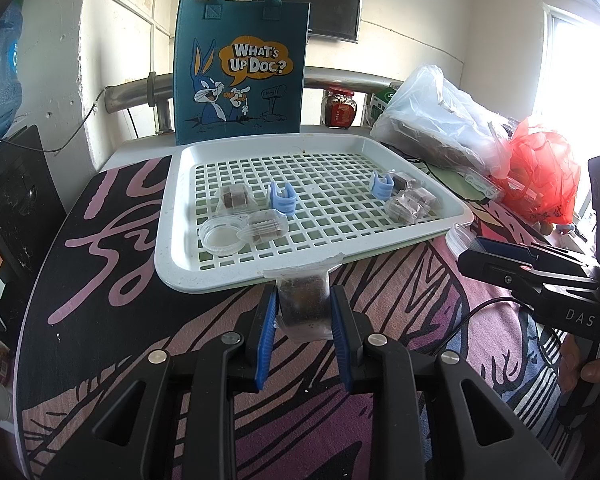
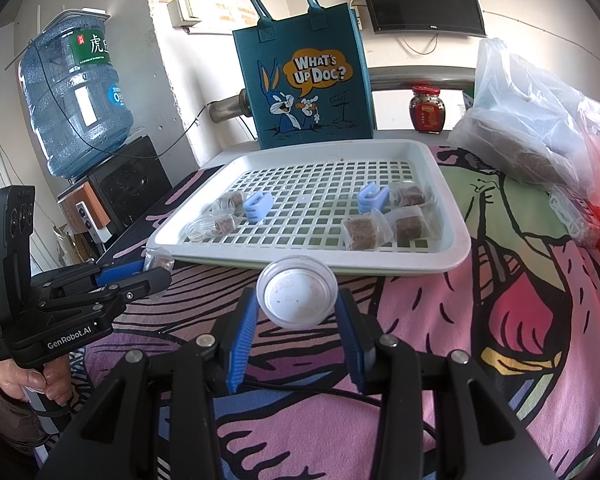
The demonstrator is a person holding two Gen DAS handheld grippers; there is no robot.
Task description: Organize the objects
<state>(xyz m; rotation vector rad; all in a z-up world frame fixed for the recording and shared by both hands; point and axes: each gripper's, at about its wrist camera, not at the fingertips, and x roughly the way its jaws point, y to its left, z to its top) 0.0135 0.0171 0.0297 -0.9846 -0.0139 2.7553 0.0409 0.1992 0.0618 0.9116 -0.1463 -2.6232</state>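
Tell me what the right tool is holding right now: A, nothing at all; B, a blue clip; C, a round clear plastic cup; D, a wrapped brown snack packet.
C: in the right wrist view, the right tool has its blue fingers closed on either side of a round clear plastic cup, held just in front of the white tray.

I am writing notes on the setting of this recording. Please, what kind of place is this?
Probably a room in a home, not a lab. A wall-mounted TV hangs above, a large water jug stands on a dispenser, and the table's cartoon-print cloth carries a white slotted tray, a jar and plastic bags.
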